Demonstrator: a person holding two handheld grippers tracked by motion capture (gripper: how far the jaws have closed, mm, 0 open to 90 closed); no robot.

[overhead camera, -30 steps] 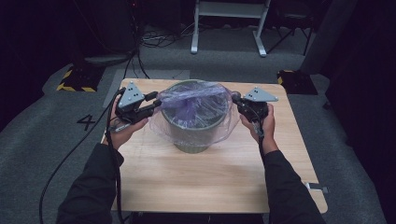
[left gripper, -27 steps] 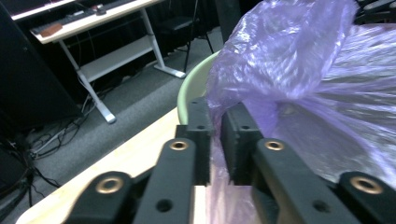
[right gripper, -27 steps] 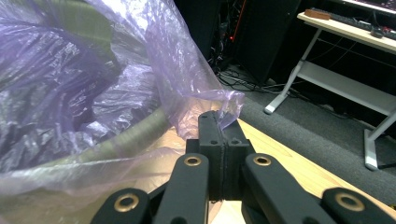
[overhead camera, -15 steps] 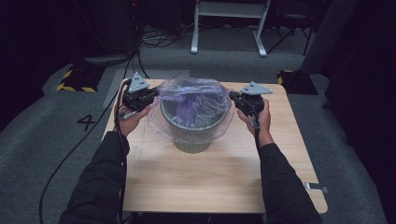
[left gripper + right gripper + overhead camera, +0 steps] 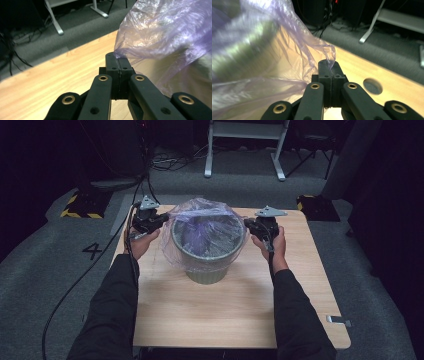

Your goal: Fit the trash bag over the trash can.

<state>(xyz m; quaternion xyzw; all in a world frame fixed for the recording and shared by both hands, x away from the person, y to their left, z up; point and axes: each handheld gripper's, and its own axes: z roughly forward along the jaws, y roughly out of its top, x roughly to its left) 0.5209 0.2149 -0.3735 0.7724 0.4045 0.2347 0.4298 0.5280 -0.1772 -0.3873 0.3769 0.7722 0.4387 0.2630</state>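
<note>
High view, work in hand: the person is drawing a clear purple-tinted bag (image 5: 207,237) down over the rim of a green bin (image 5: 206,270), one gripper on each side, so the film is stretching evenly across the mouth.
High view, where things stand: the bin is sitting upright near the far middle of the bench (image 5: 225,315), the bag draping over its top and part-way down its wall.
High view, left gripper (image 5: 161,220): it is working at the bag's left edge, just beside the rim.
High view, right gripper (image 5: 248,224): it is mirroring this at the right edge, which I judge is keeping the liner from slipping off one side.
High view, count: one bin, one bag, two grippers, two hands.
Left gripper view, jaws: they are pressing fully together, pinching a gathered corner of the bag (image 5: 160,32) at their tips.
Left gripper view, count: one pinch of film, one bench edge.
Right gripper view, jaws: they are likewise clamping tight, a twisted tuft of bag (image 5: 329,56) sticking up between the tips.
Right gripper view, count: one round hole (image 5: 372,86) in the bench top, near the jaws.
</note>
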